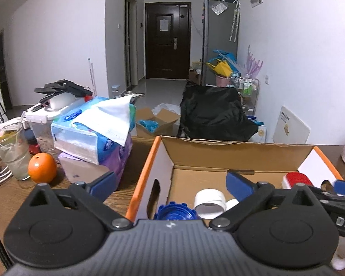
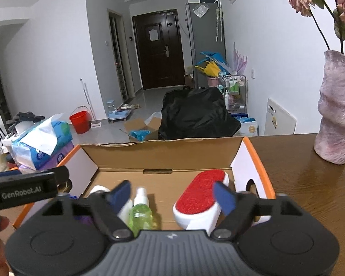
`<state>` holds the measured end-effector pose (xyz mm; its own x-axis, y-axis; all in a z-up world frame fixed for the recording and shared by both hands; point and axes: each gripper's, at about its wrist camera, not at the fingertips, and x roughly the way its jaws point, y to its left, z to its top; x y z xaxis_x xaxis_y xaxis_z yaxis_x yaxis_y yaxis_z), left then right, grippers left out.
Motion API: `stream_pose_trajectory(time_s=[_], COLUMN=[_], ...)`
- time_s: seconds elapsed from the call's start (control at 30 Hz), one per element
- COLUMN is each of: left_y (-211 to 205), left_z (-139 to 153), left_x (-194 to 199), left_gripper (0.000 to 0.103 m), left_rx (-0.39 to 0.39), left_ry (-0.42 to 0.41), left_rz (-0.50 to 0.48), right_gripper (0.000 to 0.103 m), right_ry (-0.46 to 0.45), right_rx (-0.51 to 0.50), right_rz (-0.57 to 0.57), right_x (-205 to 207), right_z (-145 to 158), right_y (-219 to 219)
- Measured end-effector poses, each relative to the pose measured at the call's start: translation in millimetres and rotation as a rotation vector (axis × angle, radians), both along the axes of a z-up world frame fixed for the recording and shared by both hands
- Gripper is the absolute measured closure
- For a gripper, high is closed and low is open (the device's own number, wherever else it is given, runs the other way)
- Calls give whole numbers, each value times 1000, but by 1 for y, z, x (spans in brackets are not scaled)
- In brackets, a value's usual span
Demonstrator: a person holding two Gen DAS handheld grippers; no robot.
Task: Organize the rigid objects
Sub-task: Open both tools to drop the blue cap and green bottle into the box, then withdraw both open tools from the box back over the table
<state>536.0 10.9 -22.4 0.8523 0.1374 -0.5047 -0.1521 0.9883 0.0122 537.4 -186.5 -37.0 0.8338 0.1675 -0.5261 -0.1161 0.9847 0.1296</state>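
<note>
While my left gripper (image 1: 172,184) gapes over the blue cap (image 1: 175,210), my right gripper (image 2: 172,195) stands apart above the green spray bottle (image 2: 140,216), inside its left finger: light, slick; I'd pinch its body.

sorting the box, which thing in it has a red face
The lint brush at the cardboard box's right end; the spray bottle is green, the tape roll white.

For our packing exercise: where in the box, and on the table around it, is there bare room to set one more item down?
Free: the box floor along its back wall, behind the spray bottle and brush; also the bare table between box and vase. Crowded: the box front, and the table's left side by the tissue packs and orange.
</note>
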Motion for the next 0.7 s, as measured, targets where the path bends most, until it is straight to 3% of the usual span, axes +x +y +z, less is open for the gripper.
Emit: stream_pose_trajectory(time_s=[0.17, 0.7], left_y=[2, -2], left_z=[-1, 1], left_x=[1, -7], left_gripper=[0, 0], left_rx=[0, 9], left_ry=[8, -4], left_rz=[15, 22], right_gripper=[0, 0], right_ry=[-17, -59], right_rx=[-15, -35], right_rz=[15, 29], right_x=[-3, -15], right_z=[2, 2], right_y=[0, 4])
